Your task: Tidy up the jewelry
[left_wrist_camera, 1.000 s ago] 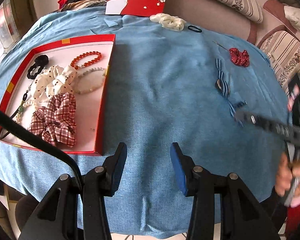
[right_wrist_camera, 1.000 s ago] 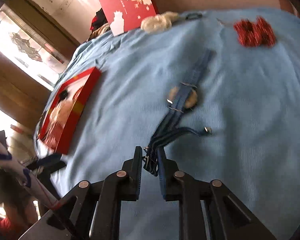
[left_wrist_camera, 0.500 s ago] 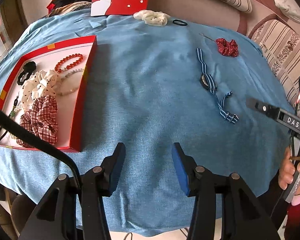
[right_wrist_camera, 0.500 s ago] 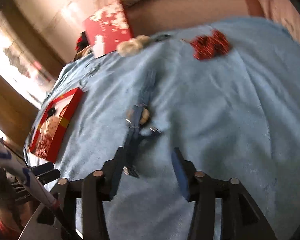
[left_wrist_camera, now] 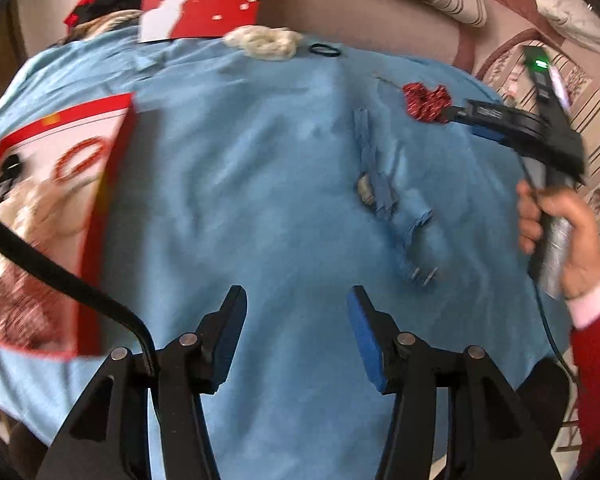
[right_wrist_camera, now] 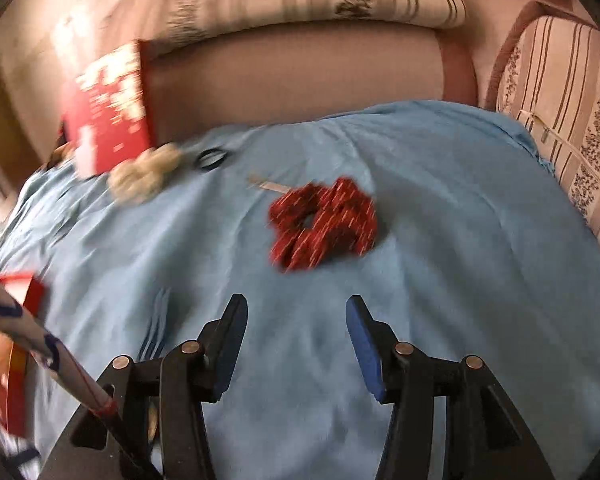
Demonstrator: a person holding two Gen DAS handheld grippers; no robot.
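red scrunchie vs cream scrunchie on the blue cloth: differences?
Colour: the red scrunchie is dark red with pale flecks; the cream scrunchie is plain off-white.
Place: the red one lies just ahead of the open right tool; the cream one sits at the far edge beside the red box lid.
Both lie loose on the blue cloth, ungripped.

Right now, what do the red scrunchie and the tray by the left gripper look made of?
Red scrunchie: soft gathered fabric, matte, with pale flecks; its ruffled folds suggest cloth over elastic. Tray: stiff, probably cardboard, with straight thin red walls and a pale floor; blur leaves the finish unclear.
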